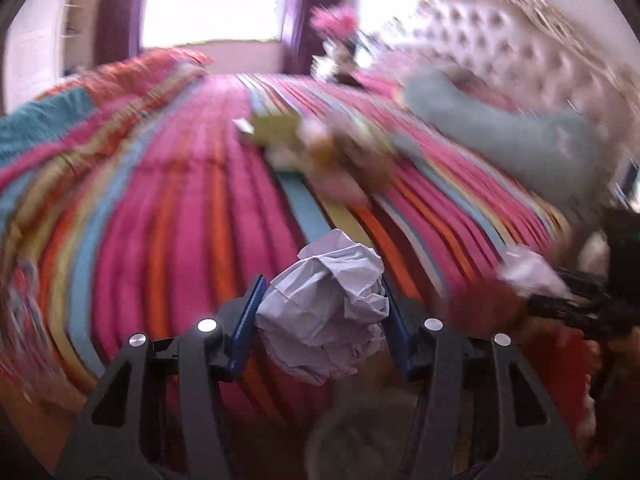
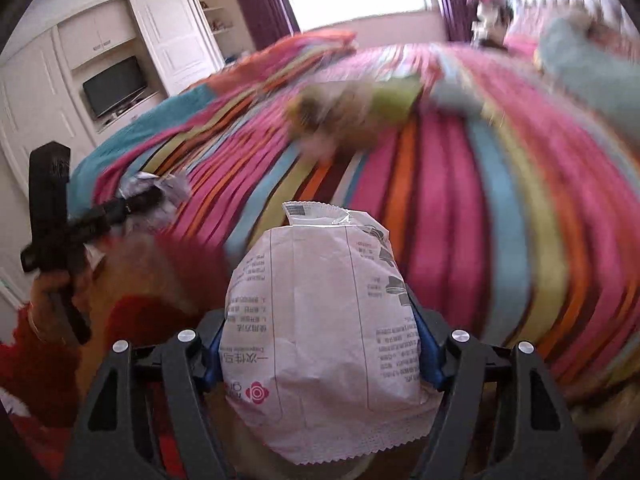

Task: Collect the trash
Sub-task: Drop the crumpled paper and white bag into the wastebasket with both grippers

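Observation:
My left gripper (image 1: 322, 306) is shut on a crumpled white paper ball (image 1: 326, 308), held above the striped bedspread (image 1: 180, 208). My right gripper (image 2: 320, 328) is shut on a white printed plastic wrapper (image 2: 320, 332), also above the bed. In the right wrist view the left gripper (image 2: 152, 198) shows at the left with the paper ball (image 2: 160, 196). In the left wrist view the right gripper (image 1: 560, 300) shows at the right edge with the wrapper (image 1: 528, 270). More blurred litter, a yellow-green packet (image 1: 276, 128) and a brownish heap (image 1: 352, 160), lies mid-bed.
A teal pillow (image 1: 500, 128) lies by the tufted headboard (image 1: 500, 40). A folded colourful blanket (image 2: 280, 56) sits at the bed's far end. White cabinets with a TV (image 2: 114, 86) stand at the left. A pale round shape (image 1: 360, 440) shows below the left gripper.

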Motion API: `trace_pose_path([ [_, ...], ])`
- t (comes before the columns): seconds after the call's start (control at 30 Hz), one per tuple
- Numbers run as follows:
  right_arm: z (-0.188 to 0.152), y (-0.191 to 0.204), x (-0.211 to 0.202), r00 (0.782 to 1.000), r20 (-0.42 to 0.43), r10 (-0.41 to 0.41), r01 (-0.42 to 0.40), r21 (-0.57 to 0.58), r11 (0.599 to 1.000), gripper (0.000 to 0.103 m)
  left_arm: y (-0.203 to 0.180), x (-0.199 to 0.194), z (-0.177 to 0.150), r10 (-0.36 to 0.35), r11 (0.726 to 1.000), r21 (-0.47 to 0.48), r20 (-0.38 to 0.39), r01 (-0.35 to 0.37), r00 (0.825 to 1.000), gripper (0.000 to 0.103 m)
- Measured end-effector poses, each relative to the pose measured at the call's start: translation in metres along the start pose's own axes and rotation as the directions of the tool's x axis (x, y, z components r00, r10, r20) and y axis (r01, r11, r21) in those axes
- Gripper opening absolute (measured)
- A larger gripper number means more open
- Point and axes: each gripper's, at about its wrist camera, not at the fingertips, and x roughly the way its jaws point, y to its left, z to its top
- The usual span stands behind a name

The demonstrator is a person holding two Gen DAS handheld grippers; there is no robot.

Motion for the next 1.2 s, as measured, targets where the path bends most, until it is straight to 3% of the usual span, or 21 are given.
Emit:
trace_pose_path([
  [0.1,-0.049,0.01,0.025,0.992,-0.123,0.01,-0.005,0.043,0.999,0.069,-0.032,0.015,-0.057,-0.055,0.998,0.021,-0.146,0.059,0.988,0.054],
  [0.2,-0.092,0.005,0.065,0.964,-0.264,0.005,0.019,0.089,0.996,0.069,-0.049,0.055,-0.112,-0.077,0.996,0.009,-0.3,0.083,0.951,0.054],
  [0.3,-0.125,0.0,0.098,0.928,-0.37,-0.033,0.073,0.095,0.993,0.069,-0.06,0.098,-0.154,-0.024,0.997,0.05,-0.419,0.05,0.908,0.054],
  [0.33,-0.132,-0.002,0.107,0.918,-0.395,-0.029,0.075,0.102,0.992,0.069,-0.062,0.11,-0.165,-0.028,0.997,0.049,-0.463,0.057,0.886,0.054],
  [0.43,-0.145,-0.002,0.125,0.889,-0.456,-0.034,0.087,0.094,0.992,0.07,-0.059,0.129,-0.177,-0.085,0.995,-0.007,-0.548,0.098,0.832,0.055],
  [0.57,-0.142,0.008,0.137,0.88,-0.473,-0.048,0.081,0.05,0.995,0.072,-0.055,0.139,-0.184,-0.084,0.995,-0.013,-0.596,0.095,0.798,0.062],
  [0.63,-0.141,0.014,0.142,0.877,-0.474,-0.075,0.092,0.013,0.996,0.074,-0.053,0.141,-0.188,-0.066,0.997,-0.01,-0.616,0.075,0.785,0.072],
  [0.67,-0.145,0.017,0.141,0.874,-0.478,-0.083,0.095,0.002,0.995,0.074,-0.052,0.141,-0.19,-0.055,0.998,-0.008,-0.618,0.063,0.784,0.08],
  [0.73,-0.156,0.015,0.137,0.868,-0.489,-0.089,0.094,-0.014,0.995,0.078,-0.046,0.142,-0.189,-0.054,0.998,-0.021,-0.613,0.053,0.788,0.082],
  [0.8,-0.156,0.016,0.135,0.867,-0.489,-0.093,0.096,-0.018,0.995,0.084,-0.046,0.141,-0.192,-0.037,0.999,-0.023,-0.611,0.028,0.791,0.09],
  [1.03,-0.153,0.011,0.13,0.879,-0.459,-0.125,0.134,-0.013,0.991,0.084,-0.043,0.138,-0.19,-0.058,0.998,-0.051,-0.593,0.034,0.803,0.091],
  [1.1,-0.152,0.012,0.129,0.88,-0.453,-0.143,0.151,-0.02,0.988,0.084,-0.043,0.136,-0.189,-0.053,0.998,-0.05,-0.582,0.029,0.811,0.091],
  [1.2,-0.149,0.013,0.125,0.881,-0.444,-0.164,0.167,-0.033,0.985,0.084,-0.043,0.123,-0.179,-0.025,0.999,-0.032,-0.535,0.009,0.845,0.091],
])
